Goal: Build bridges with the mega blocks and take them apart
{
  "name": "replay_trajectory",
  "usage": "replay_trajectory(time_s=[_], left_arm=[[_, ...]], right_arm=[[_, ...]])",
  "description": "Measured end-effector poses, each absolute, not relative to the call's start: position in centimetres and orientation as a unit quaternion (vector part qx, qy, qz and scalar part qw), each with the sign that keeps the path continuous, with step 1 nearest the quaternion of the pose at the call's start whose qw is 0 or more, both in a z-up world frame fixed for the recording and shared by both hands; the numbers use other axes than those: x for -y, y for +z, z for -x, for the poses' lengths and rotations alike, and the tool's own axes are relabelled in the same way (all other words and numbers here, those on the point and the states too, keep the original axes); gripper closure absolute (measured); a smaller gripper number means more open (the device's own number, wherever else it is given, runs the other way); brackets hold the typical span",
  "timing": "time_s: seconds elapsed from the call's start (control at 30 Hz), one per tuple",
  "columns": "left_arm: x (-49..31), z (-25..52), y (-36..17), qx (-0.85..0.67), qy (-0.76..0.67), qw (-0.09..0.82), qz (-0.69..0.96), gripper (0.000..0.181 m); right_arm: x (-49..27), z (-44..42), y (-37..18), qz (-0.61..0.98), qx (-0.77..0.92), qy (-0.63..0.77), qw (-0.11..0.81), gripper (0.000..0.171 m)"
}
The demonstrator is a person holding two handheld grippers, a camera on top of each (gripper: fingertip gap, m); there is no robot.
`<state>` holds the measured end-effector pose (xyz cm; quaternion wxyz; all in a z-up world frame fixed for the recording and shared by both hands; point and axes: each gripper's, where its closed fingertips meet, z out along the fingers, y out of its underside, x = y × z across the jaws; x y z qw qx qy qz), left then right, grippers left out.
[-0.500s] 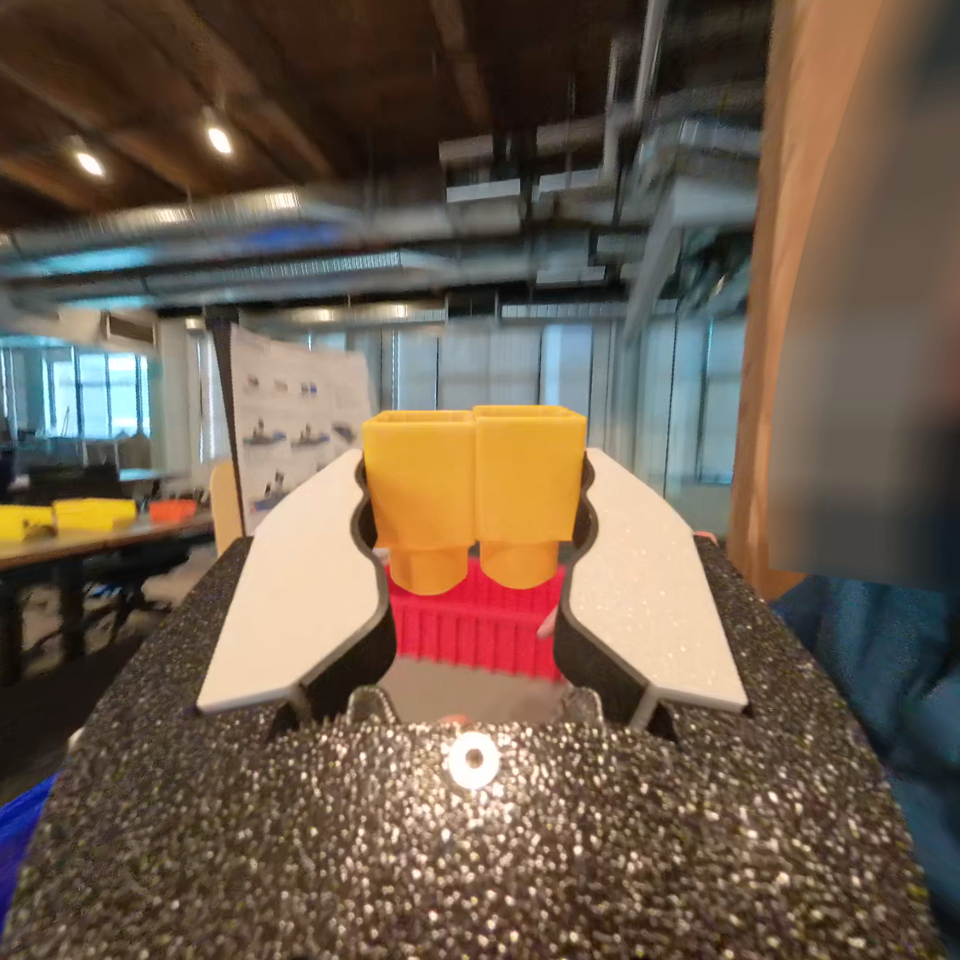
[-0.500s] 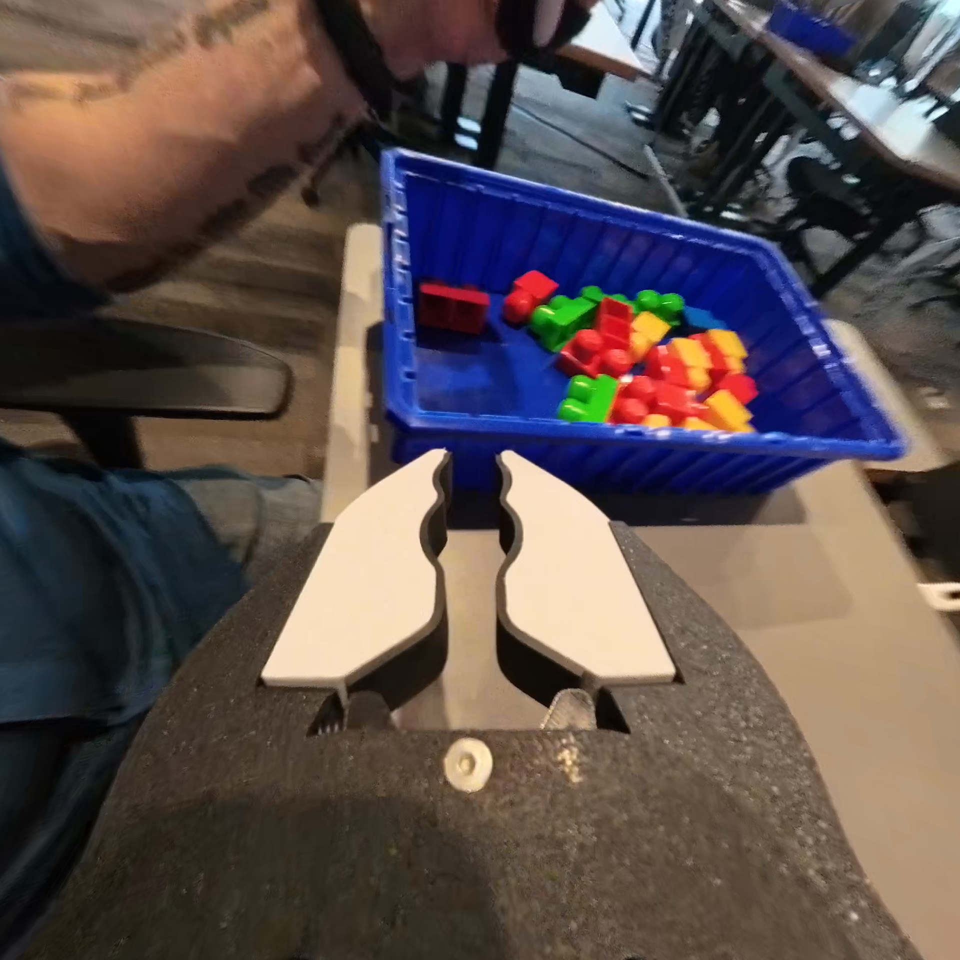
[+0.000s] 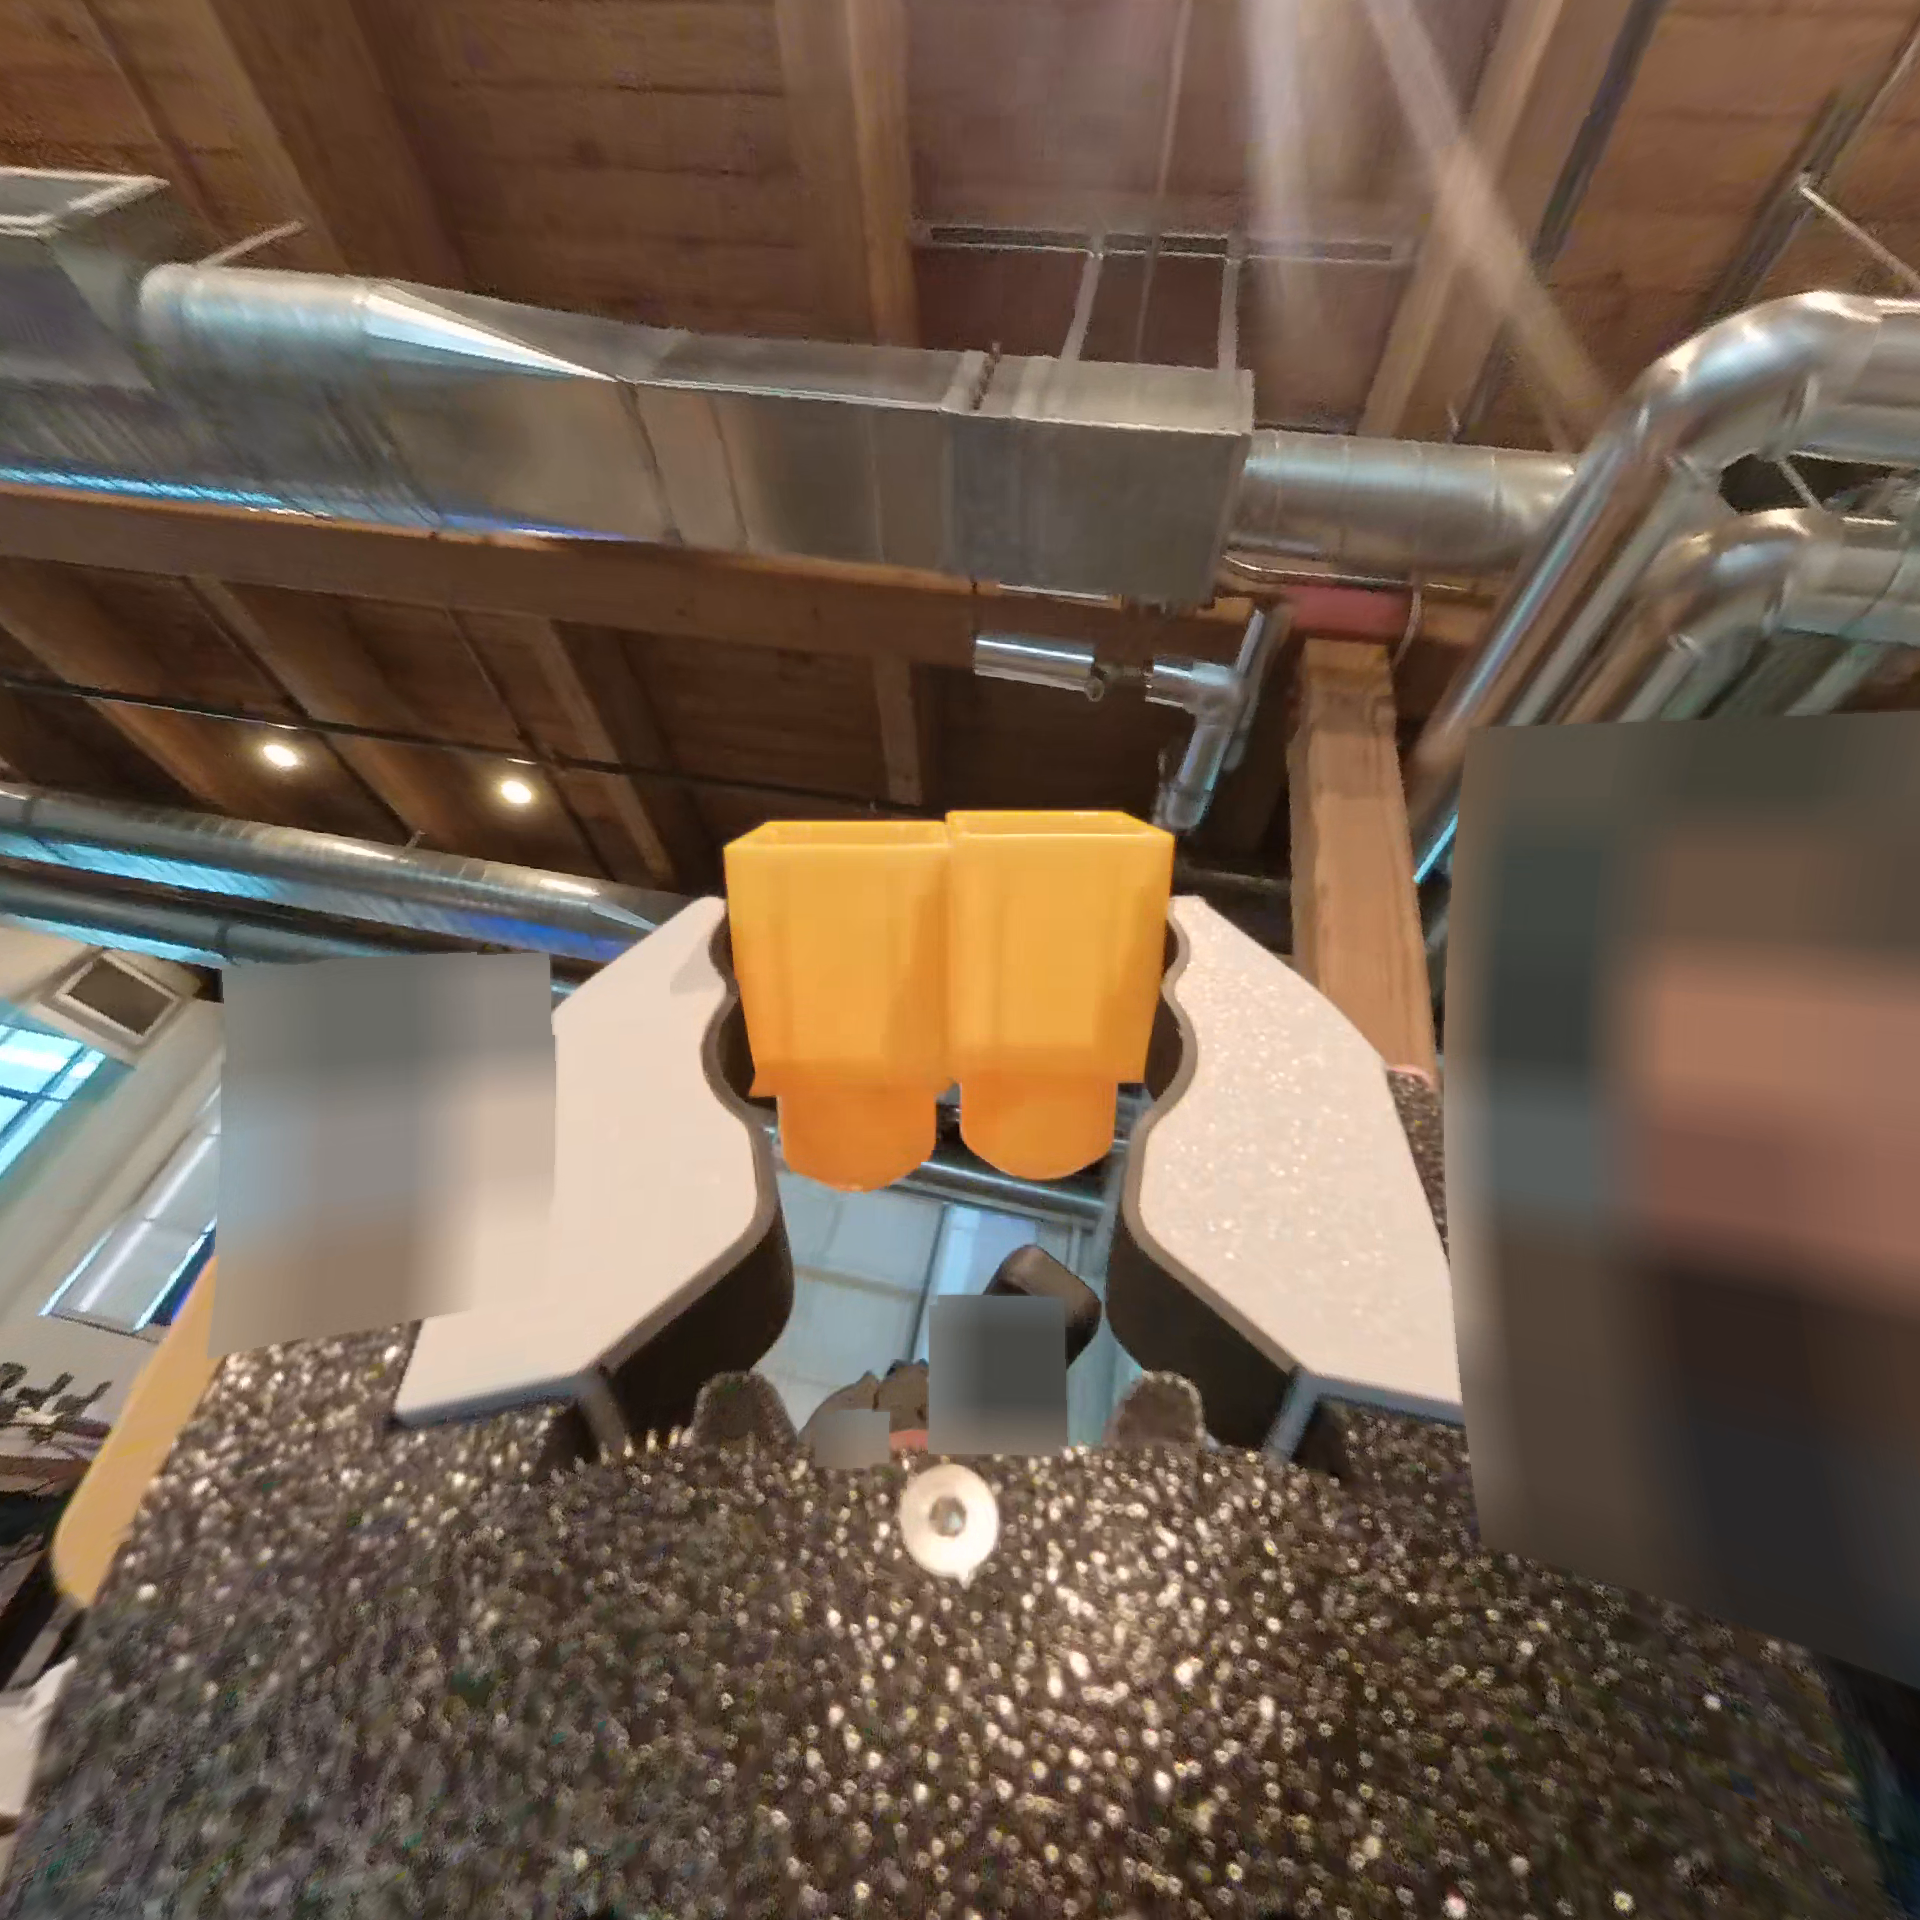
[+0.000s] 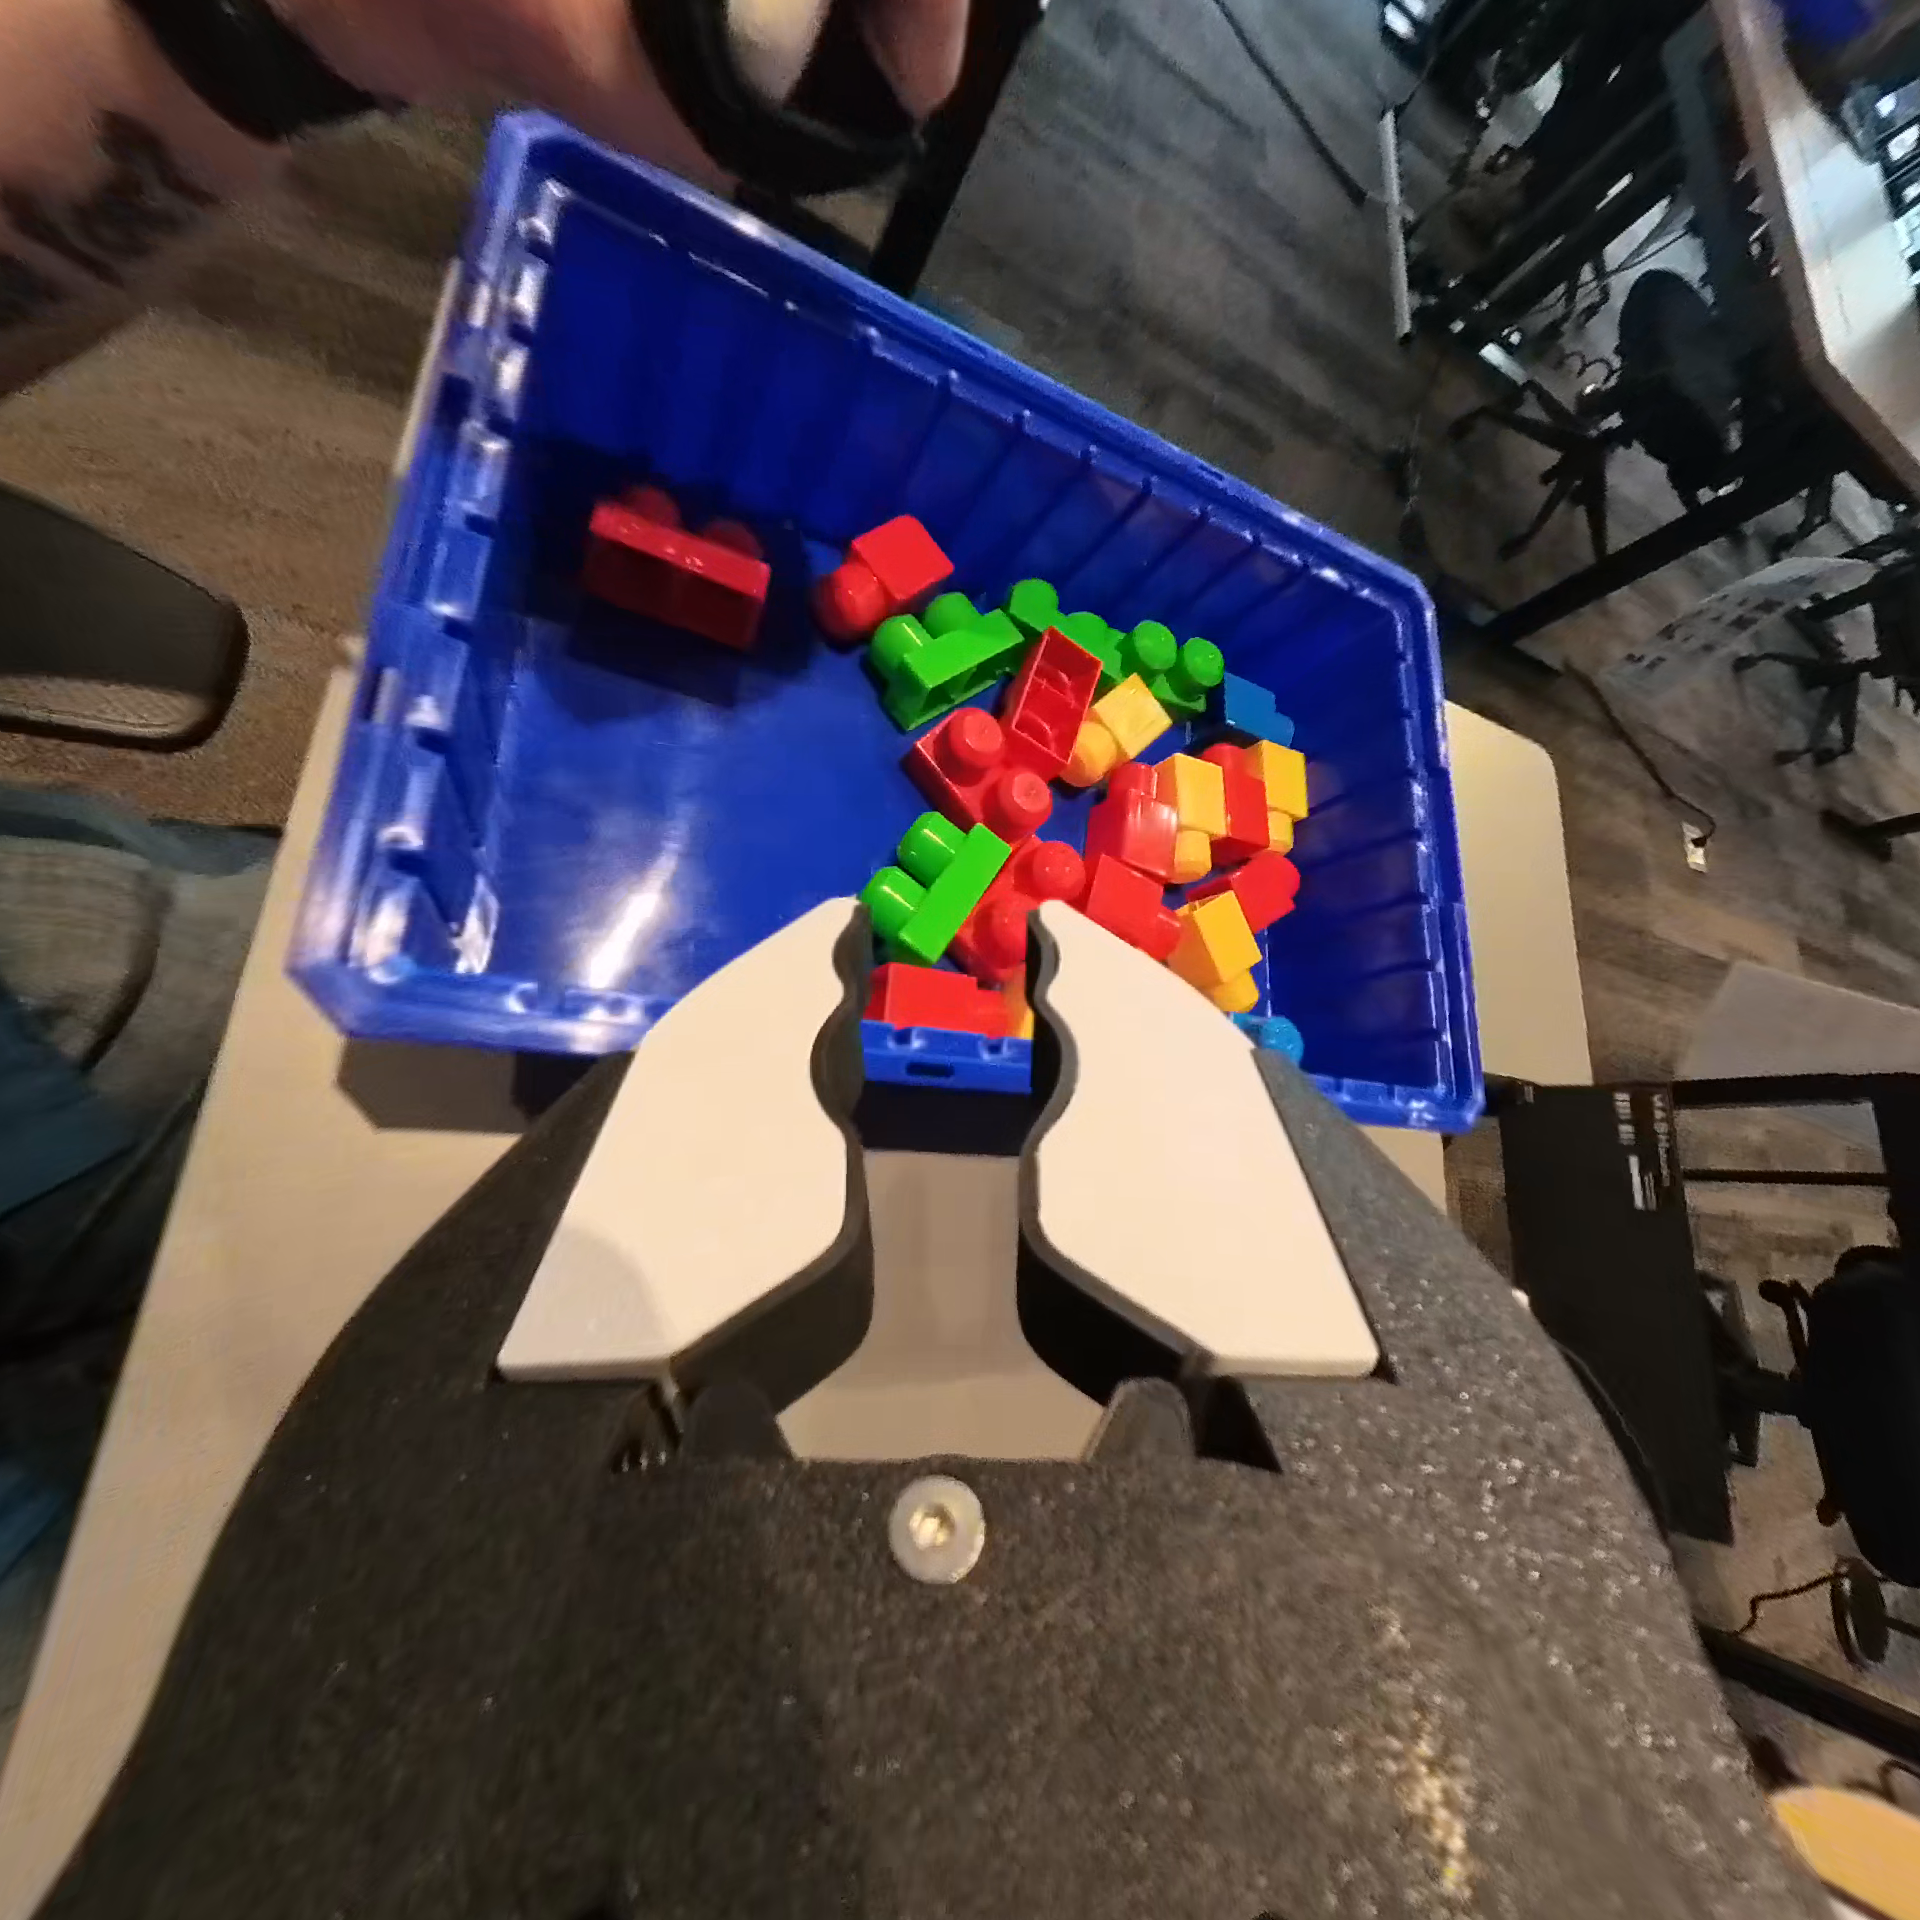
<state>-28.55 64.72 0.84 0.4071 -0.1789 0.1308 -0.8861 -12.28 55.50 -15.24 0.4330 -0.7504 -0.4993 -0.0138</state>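
No bridge standing in either view, so this reads as the take-apart end or between builds; cannot tell which. Left gripper (image 3: 948,1023) jaws clamped on a yellow two-stud block (image 3: 945,977), studs pointing back toward the camera, hollow square underside facing away, held up toward the wooden ceiling with metal ducts (image 3: 935,488). Right gripper (image 4: 945,966) jaws parted with a narrow gap, holding nothing, hovering at the near rim of the blue bin (image 4: 436,665) on the pale bench (image 4: 312,1195). Loose pile of blocks (image 4: 1081,790) in the bin's right half: red, green, yellow, glossy hard plastic, rounded studs. One red block (image 4: 675,571) sits apart at left. Bin walls ribbed, shiny. Left to do, likely: drop the yellow one in.
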Motion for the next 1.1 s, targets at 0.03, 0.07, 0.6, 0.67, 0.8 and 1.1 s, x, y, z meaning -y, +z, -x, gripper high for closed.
replay_trajectory(time_s=[0.03, 0.07, 0.6, 0.67, 0.8, 1.1], left_arm=[[-65.2, 28.6, 0.6, -0.125, -0.886, 0.408, 0.182, 0.107], [-65.6, 28.7, 0.4, -0.12, -0.886, 0.409, 0.184, 0.107], [-69.7, 30.3, -1.7, -0.051, -0.883, 0.422, 0.197, 0.107], [-70.0, 30.7, -1.8, -0.048, -0.881, 0.428, 0.197, 0.107], [-70.5, 31.2, -2.0, -0.041, -0.882, 0.427, 0.196, 0.107], [-70.6, 31.4, -2.0, -0.046, -0.887, 0.419, 0.189, 0.107]], right_arm=[[-56.3, 12.3, -15.7, 0.753, 0.503, -0.015, 0.424, 0.144], [-57.0, 12.4, -16.1, 0.755, 0.506, -0.017, 0.416, 0.144], [-64.5, 13.1, -25.0, 0.755, 0.615, -0.042, 0.223, 0.127], [-64.4, 13.0, -26.6, 0.74, 0.645, -0.064, 0.179, 0.125], [-64.1, 12.9, -28.6, 0.651, 0.742, -0.111, 0.114, 0.124], [-64.8, 13.0, -30.1, 0.58, 0.811, -0.075, -0.02, 0.086]])
